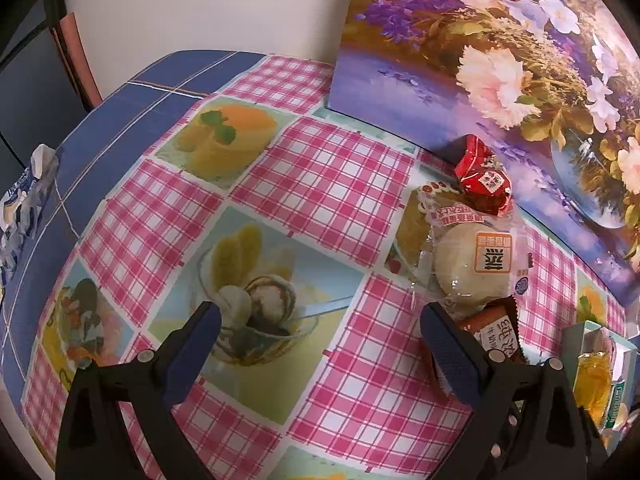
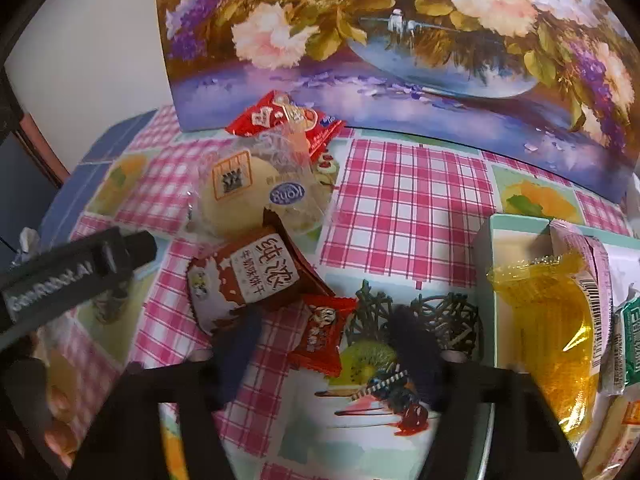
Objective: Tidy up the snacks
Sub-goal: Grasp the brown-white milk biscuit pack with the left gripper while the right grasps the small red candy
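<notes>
Left tongs released over the checkered counter — empty. Right tongs also released, astride a small red packet at lower centre. Just above: brown biscuit pack, wrapped bun, red snack. Yellow jelly pouch in the box at right.

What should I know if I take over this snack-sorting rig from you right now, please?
Left gripper: open, empty, above the tablecloth beside the pile.
Right gripper: open, jaws either side of the small red packet, not closed on it.
Loose by the flower painting: red wrapper, round bun in clear wrap, brown milk-biscuit pack.
Already in the pale green box: yellow jelly pack, green-labelled pack.
Left: four loose snacks to box.
</notes>
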Demonstrator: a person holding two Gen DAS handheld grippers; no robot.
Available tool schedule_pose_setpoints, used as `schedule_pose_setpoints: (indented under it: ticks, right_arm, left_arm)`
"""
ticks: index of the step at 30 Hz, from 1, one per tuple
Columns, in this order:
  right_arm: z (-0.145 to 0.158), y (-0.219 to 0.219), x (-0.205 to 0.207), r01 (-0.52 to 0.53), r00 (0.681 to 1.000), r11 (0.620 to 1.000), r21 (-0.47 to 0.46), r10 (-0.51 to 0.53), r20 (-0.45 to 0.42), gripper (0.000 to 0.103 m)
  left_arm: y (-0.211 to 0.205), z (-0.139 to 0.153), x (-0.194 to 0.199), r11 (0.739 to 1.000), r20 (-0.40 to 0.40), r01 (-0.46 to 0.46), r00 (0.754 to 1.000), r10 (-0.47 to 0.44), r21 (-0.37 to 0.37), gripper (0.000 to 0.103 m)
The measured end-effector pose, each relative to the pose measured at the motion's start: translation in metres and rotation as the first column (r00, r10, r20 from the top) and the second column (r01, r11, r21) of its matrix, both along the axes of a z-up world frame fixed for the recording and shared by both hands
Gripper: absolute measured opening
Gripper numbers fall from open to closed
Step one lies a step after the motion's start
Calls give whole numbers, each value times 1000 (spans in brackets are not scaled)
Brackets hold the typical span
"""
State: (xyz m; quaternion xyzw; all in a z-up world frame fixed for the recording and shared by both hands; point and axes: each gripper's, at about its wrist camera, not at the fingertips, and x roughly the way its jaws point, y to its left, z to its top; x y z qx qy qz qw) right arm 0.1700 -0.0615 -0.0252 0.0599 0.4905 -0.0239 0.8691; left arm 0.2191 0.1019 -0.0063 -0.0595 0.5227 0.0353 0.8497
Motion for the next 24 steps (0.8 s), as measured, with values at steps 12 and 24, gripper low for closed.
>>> schedule_pose_setpoints:
  ticks: [12, 24]
  right_arm:
    - [-1, -8, -4, 10, 1000, 1000, -13, -10, -1, 34]
    - [1, -20, -8, 10, 1000, 1000, -5, -10, -4, 28]
  left_arm:
    - [-16, 3, 1, 995, 10, 74, 997, -74, -65, 100]
    - [-58, -10, 0, 971, -20, 147, 988, -154, -189, 100]
